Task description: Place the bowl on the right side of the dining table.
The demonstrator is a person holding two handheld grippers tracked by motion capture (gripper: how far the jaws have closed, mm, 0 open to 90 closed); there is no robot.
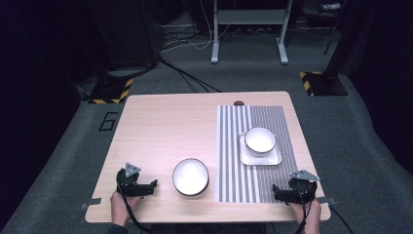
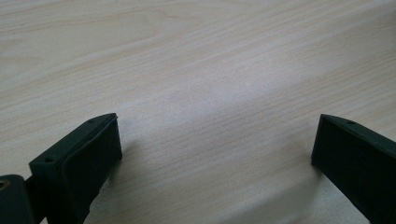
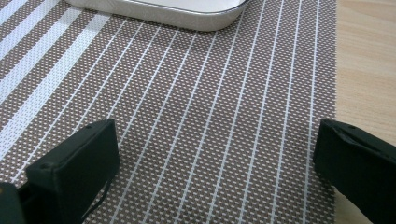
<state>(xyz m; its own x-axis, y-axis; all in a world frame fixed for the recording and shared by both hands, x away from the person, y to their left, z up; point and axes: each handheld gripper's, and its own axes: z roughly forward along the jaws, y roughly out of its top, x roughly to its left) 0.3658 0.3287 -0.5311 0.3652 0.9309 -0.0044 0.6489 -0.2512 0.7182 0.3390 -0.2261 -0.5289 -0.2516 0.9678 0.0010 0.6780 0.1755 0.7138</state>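
Hand-held gripper on the left (image 1: 155, 184) rests at the near left of the tabletop (image 1: 160, 126), its jaws spread wide with nothing between them; in the left gripper view the left hand-held gripper (image 2: 212, 149) has only bare wood grain between its jaws. Just to its right, on the bare wood, stands a dark-rimmed white bowl (image 1: 190, 177), and the jaws point toward it. The bowl is round, so it offers no long axis; any part of the rim would serve.

At the near right, the right hand-held gripper (image 1: 275, 190) is likewise open and empty, its jaws over the near edge of the striped placemat (image 1: 272, 180); in the right gripper view the right hand-held gripper (image 3: 215, 154) looks along the mat's weave toward the near edge of a square white saucer (image 3: 159, 11). That saucer carries a white cup (image 1: 260, 140), farther back on the mat.

The left hand looks nearer the bowl, the right nearer the cup and saucer.
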